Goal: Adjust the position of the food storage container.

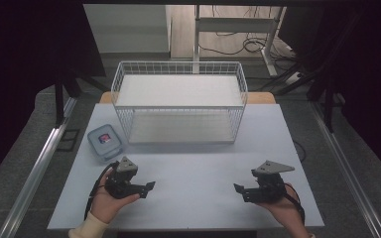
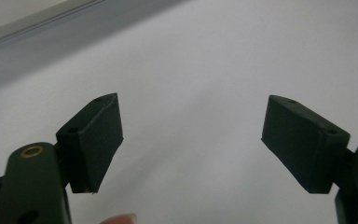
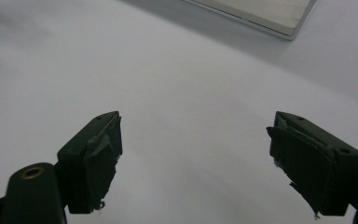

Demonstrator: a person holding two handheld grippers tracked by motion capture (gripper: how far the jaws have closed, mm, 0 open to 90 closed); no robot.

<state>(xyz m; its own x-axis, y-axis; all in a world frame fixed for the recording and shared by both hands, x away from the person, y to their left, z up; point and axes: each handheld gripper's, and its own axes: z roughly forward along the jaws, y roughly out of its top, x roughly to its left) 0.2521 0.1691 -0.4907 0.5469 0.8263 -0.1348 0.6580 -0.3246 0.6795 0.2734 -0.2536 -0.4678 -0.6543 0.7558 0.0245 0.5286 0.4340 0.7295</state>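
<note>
Both grippers idle with jaws wide and empty, low over the worktop [image 1: 188,173].

Judged from here, the small lidded container [image 1: 104,140] sits just beyond and outward of the left gripper [image 1: 149,187], whose jaws point away from it; a reach without turning could knock it sideways. The right gripper [image 1: 238,189] is well apart from it. Farther off stands the white wire basket [image 1: 178,101].

Open white tabletop [image 1: 193,173] between the left gripper [image 1: 149,187] and right gripper [image 1: 238,189], both near the front edge; behind, a white wire two-tier basket rack [image 1: 178,101] and a small grey lidded box [image 1: 104,141] obstruct passage.
</note>
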